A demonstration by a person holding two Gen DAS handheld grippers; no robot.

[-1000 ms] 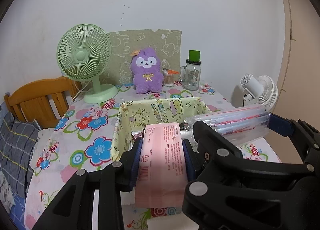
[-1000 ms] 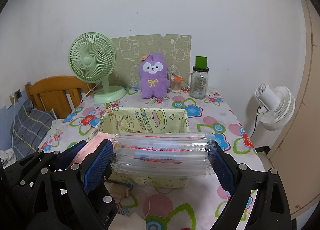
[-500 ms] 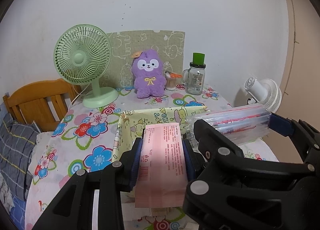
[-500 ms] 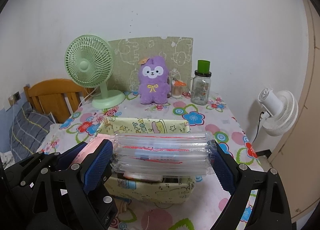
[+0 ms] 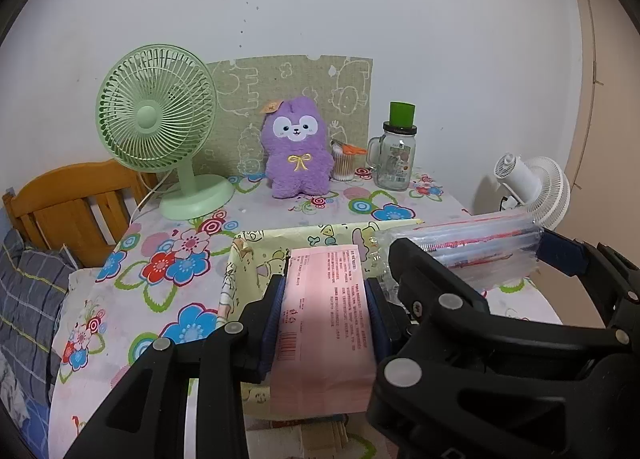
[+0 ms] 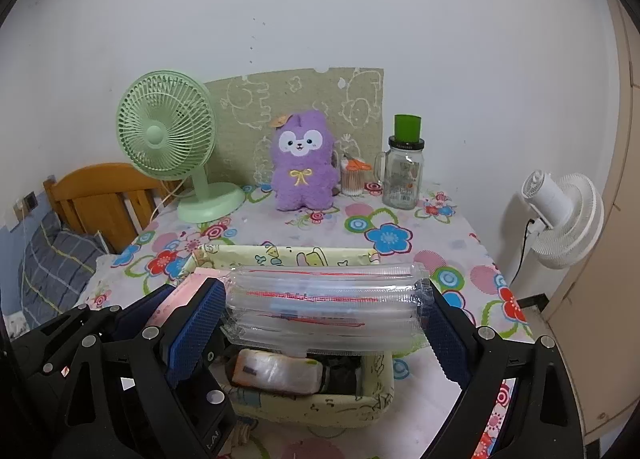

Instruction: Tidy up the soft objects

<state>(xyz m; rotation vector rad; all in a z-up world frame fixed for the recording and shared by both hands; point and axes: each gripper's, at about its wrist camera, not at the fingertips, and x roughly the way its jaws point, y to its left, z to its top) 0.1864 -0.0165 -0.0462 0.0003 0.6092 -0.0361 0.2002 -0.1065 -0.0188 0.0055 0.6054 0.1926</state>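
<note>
My left gripper (image 5: 326,319) is shut on a pink soft pack (image 5: 326,323) with printed text, held above the near end of a yellow cartoon-print fabric basket (image 5: 240,259). In the right wrist view my right gripper (image 6: 324,311) is shut on a clear plastic pack (image 6: 324,309) with red lines, held crosswise over the same basket (image 6: 320,407). Inside the basket lies a white packet (image 6: 276,373) beside dark items. The clear pack (image 5: 472,251) and right gripper also show at the right of the left wrist view. A purple plush toy (image 6: 302,161) stands at the back of the table.
On the flowered tablecloth (image 6: 400,227) stand a green desk fan (image 6: 168,139), a glass jar with a green lid (image 6: 404,171), a cup of cotton swabs (image 6: 354,179) and a green board against the wall. A white fan (image 6: 560,207) stands right of the table; a wooden headboard (image 6: 100,195) left.
Both grippers, still holding their packs, have drawn back toward the near side, so the basket sits further under them and its contents show. The grips are unchanged.
</note>
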